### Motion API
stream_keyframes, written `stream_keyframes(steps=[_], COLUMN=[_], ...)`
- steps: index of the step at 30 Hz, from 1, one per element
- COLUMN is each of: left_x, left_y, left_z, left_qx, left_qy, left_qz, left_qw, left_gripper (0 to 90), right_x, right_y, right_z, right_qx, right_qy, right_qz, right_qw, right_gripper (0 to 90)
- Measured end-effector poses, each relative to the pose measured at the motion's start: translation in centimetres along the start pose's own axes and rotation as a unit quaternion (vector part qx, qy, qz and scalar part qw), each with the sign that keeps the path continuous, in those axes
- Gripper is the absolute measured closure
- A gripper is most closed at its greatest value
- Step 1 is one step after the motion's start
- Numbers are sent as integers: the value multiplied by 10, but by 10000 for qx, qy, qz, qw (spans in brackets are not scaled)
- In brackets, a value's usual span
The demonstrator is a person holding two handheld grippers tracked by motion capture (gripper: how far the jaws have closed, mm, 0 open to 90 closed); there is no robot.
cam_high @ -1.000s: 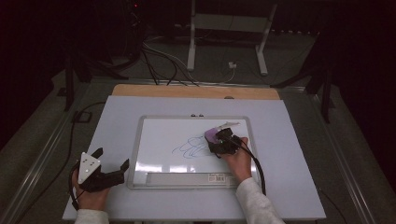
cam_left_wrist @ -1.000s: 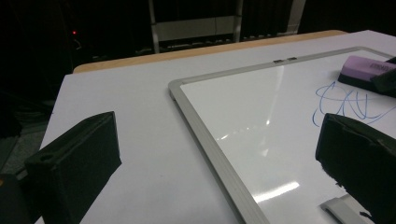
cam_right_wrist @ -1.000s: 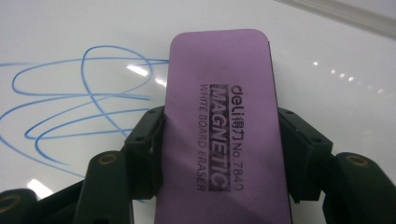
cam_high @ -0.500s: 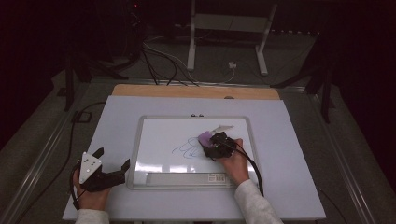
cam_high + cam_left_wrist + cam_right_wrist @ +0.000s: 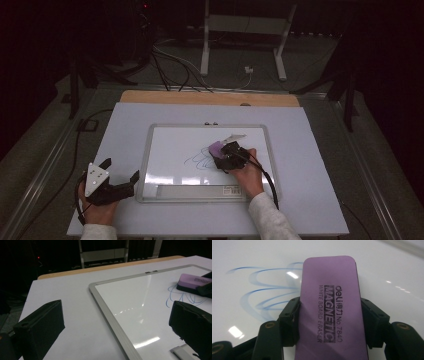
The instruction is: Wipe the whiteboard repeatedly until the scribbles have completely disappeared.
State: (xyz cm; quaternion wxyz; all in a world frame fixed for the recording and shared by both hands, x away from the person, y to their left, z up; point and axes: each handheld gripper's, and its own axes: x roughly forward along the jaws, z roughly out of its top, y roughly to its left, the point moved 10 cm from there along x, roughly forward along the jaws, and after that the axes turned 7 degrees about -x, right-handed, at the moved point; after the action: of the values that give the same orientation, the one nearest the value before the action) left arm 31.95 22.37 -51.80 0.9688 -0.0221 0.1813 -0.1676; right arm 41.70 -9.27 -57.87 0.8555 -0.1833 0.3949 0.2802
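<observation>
The purple eraser [image 5: 329,307] lies flat on the whiteboard [image 5: 165,150], over the blue scribble [image 5: 267,287]. The right gripper [image 5: 329,322] clamps its long sides. It looks light, stiff-backed and easy to steer. The left gripper [image 5: 120,182] rests unclenched just left of the whiteboard.

We look down from overhead, low from the left across the silver-framed whiteboard [image 5: 105,307], right view close on the purple rectangular foam eraser [image 5: 332,305], both shared.

The purple eraser [image 5: 332,307] is running off the right gripper view's bottom edge and covering part of the blue scribble [image 5: 267,293], while the whiteboard [image 5: 120,322] is being cut off at the left gripper view's right edge.
</observation>
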Motion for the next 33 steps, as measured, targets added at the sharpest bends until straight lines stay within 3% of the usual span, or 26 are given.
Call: stream_keyframes(steps=[3, 5, 9, 14, 15, 16, 18, 20, 22, 25, 27, 29, 31, 33], left_x=[0, 2, 3, 2, 2, 2, 1, 1, 1, 1, 2, 3, 3, 3], left_y=[0, -1, -3, -2, -2, -2, -2, -1, -1, -1, -2, -3, -4, -4], left_z=[0, 0, -1, -1, -1, -1, 0, 0, 0, 0, -1, -1, 0, 0], left_qx=[3, 18, 60, 38, 31, 31, 38, 34, 23, 21, 29, 45, 60, 55], left_qy=[12, 13, 38, 34, 32, 32, 21, 13, 15, 16, 35, 40, 37, 33], left_qz=[-2, -16, -30, -26, -21, -20, -19, -17, -13, -20, -26, -36, -40, -36], left_qw=[10000, 10000, 10000, 10000, 10000, 10000, 10000, 10000, 10000, 10000, 10000, 10000, 10000, 10000], left_gripper=[8, 8, 8, 8, 8, 8, 8, 8, 8, 8, 8, 8, 8, 8], right_x=[0, 0, 0, -1, -1, -1, 0, 1, 3, 5, 6, 6, 7, 7], right_y=[-22, -21, 10, 44, 47, 49, 45, 33, 14, -6, -7, -4, 10, 24], right_z=[-3, -3, 1, 4, 4, 5, 5, 6, 6, 5, 5, 6, 9, 11], right_qx=[408, 397, -17, -453, -520, -615, -583, -435, -127, 262, 346, 274, 173, -74], right_qy=[68, 74, 4, -28, -32, -32, -27, -22, -14, -25, -46, -54, -83, -114], right_qz=[-335, -380, 215, 848, 879, 868, 851, 544, 166, -160, -172, -195, 110, 296], right_qw=[9986, 9985, 9998, 9954, 9948, 9943, 9947, 9976, 9998, 9995, 9992, 9994, 9998, 9995], right_gripper=[412, 412, 411, 411, 411, 412, 412, 412, 412, 412, 411, 411, 411, 411])
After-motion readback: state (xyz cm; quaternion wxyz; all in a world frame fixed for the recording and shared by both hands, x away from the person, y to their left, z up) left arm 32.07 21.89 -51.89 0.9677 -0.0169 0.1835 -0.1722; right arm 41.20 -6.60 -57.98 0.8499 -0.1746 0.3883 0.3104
